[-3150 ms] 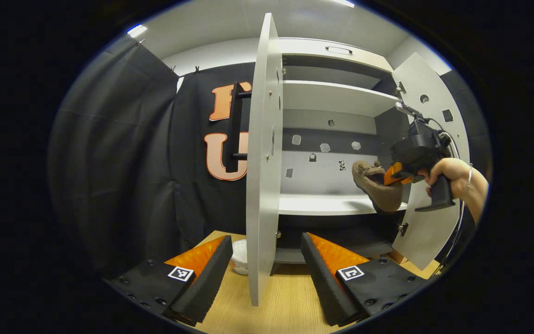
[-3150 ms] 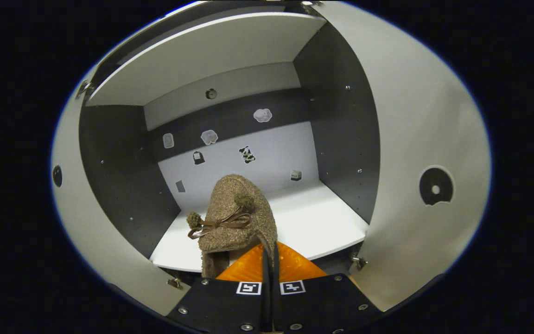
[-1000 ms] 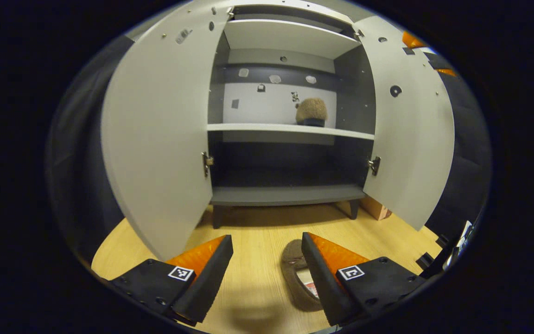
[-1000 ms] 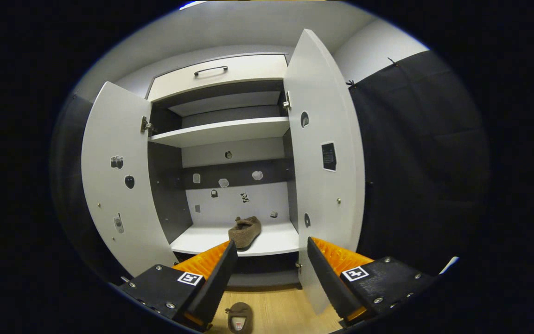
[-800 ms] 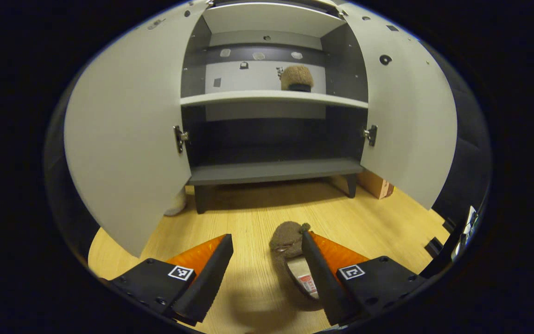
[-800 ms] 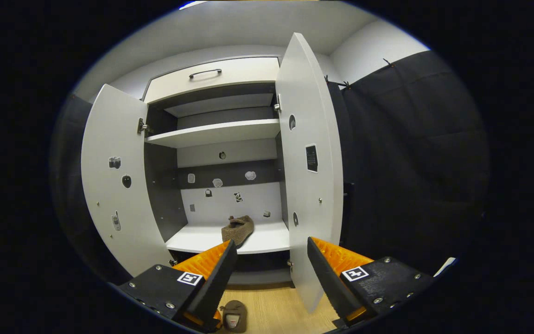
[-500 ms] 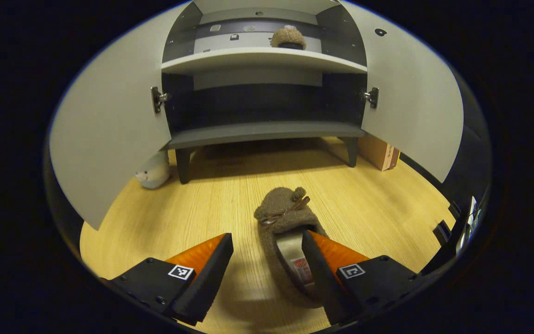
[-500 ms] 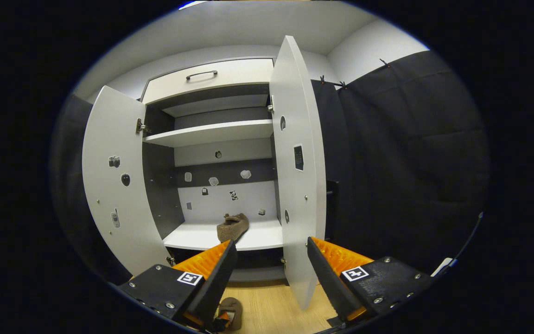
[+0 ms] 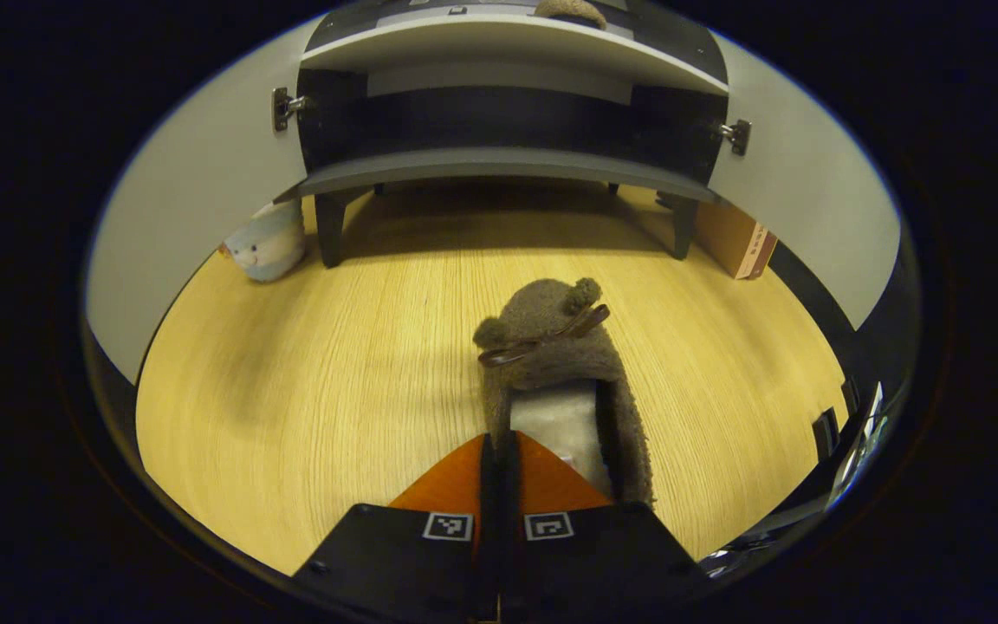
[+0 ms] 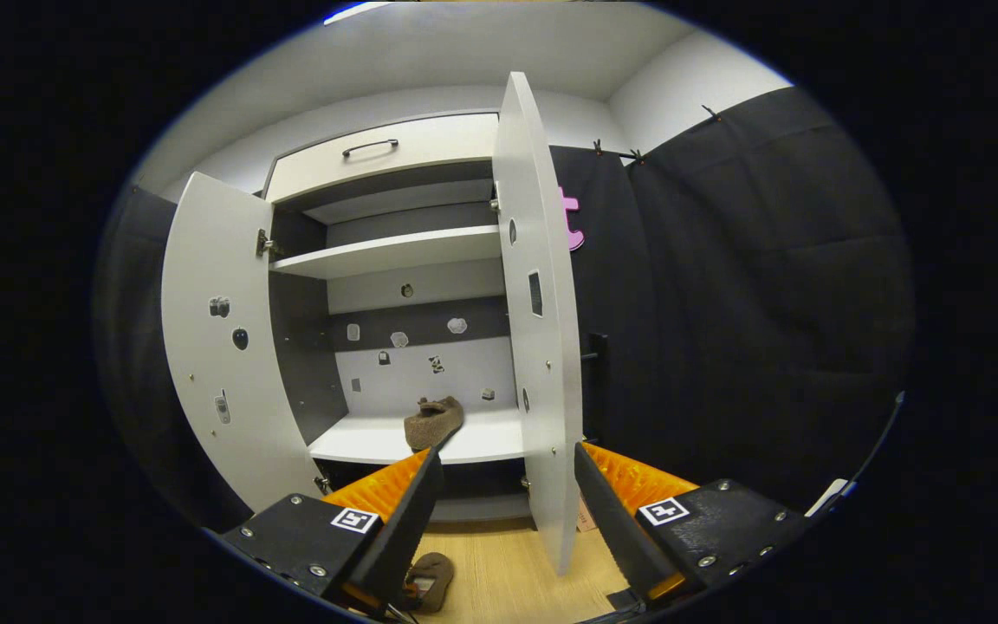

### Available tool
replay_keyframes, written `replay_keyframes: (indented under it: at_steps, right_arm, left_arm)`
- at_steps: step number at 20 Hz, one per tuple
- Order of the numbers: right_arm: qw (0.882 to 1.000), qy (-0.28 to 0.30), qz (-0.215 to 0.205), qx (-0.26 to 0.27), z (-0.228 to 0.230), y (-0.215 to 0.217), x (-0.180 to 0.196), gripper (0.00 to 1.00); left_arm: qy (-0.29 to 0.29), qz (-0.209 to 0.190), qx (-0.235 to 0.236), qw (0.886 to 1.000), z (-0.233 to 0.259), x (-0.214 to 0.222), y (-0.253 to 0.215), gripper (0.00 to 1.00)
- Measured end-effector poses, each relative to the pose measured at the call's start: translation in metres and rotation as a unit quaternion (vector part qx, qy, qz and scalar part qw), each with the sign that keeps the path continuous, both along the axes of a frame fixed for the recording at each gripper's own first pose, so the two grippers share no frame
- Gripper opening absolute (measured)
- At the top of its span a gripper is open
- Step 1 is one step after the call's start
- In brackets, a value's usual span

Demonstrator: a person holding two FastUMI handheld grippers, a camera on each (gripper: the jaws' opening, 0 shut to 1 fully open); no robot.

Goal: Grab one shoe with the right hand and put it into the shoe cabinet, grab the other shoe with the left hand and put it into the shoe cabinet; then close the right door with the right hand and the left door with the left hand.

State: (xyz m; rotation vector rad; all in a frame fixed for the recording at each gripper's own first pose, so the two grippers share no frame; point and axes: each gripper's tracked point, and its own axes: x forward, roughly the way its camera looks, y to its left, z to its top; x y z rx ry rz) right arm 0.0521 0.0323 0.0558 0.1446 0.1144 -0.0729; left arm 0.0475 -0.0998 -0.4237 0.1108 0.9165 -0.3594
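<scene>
A brown fuzzy shoe (image 9: pixel 555 364) with a bow and pompoms lies on the wooden floor (image 9: pixel 308 381) in front of the shoe cabinet (image 9: pixel 499 160). My left gripper (image 9: pixel 499 455) is shut on the left side wall of that shoe's opening, one finger inside and one outside. The same shoe (image 10: pixel 430 581) appears low in the right gripper view. The other shoe (image 10: pixel 434 422) rests on the white middle shelf (image 10: pixel 482 442). My right gripper (image 10: pixel 503 503) is open and holds nothing, back from the cabinet, near the edge of the right door (image 10: pixel 542 347). The left door (image 10: pixel 222 347) stands wide open.
A pale plush toy (image 9: pixel 269 247) sits by the cabinet's left leg and a cardboard box (image 9: pixel 733 243) by its right leg. A drawer with a handle (image 10: pixel 369 147) tops the cabinet. Dark equipment (image 9: pixel 828 429) stands at the floor's right edge.
My left gripper came down to the shoe on the floor and went from open to shut on its side wall. The right gripper left the first shoe on the shelf, backed off and drifted right.
</scene>
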Motion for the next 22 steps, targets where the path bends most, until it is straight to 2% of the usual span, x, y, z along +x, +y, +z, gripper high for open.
replay_keyframes:
  at_steps: [5,9,16,22]
  right_arm:
    - [1.0,-0.015,0.007,0.01,0.008,-0.018,-0.006,0.93]
    - [0.999,-0.027,0.027,0.015,0.012,-0.022,-0.01,0.93]
    - [0.997,-0.038,0.058,0.023,0.016,-0.023,-0.013,0.93]
    - [0.998,-0.039,0.048,0.024,0.016,-0.041,-0.025,0.93]
  left_arm:
    - [0.029,0.028,-0.03,0.999,0.053,-0.007,0.013,0.07]
    - [0.003,0.024,-0.04,0.999,0.113,-0.013,0.018,0.07]
    - [-0.077,0.041,-0.078,0.993,0.25,0.008,0.026,0.07]
    - [-0.157,0.071,-0.1,0.98,0.346,0.068,0.035,0.06]
